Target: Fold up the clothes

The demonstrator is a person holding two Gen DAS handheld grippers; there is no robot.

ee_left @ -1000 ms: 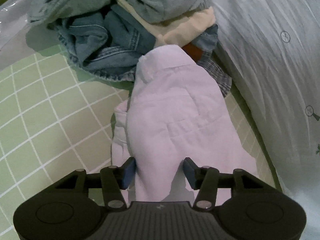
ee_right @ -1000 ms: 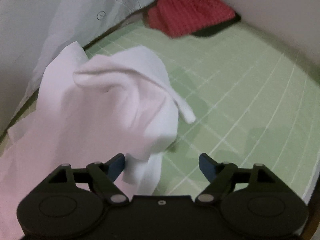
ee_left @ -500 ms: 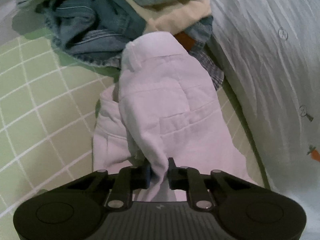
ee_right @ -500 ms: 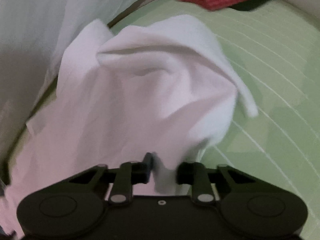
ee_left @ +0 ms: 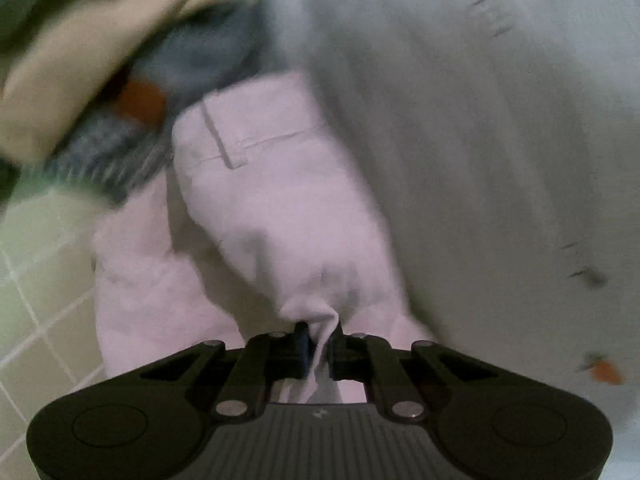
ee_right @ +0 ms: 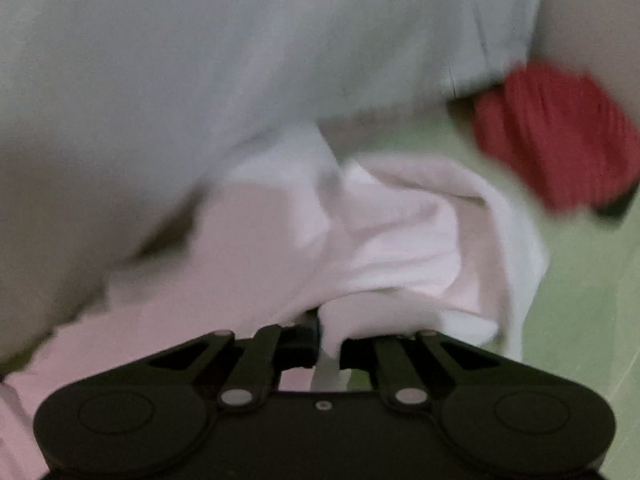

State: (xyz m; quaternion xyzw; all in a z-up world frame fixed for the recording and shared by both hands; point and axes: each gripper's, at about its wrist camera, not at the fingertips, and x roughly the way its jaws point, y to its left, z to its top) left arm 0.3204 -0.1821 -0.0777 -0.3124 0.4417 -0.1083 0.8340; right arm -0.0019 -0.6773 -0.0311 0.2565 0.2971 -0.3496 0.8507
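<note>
Pinching pale pink garment hem, left hand-held gripper clamped; right hand-held gripper clamped on another edge. Garment bunched on green bed sheet, clothes pile & red knit near.

Green grid-lined sheet, pale printed duvet

A home bedroom, by the look of it: a green grid-patterned bed sheet covers the surface, a pale printed duvet lies bunched along one edge, and a heap of unfolded clothes sits at the sheet's far end.
</note>
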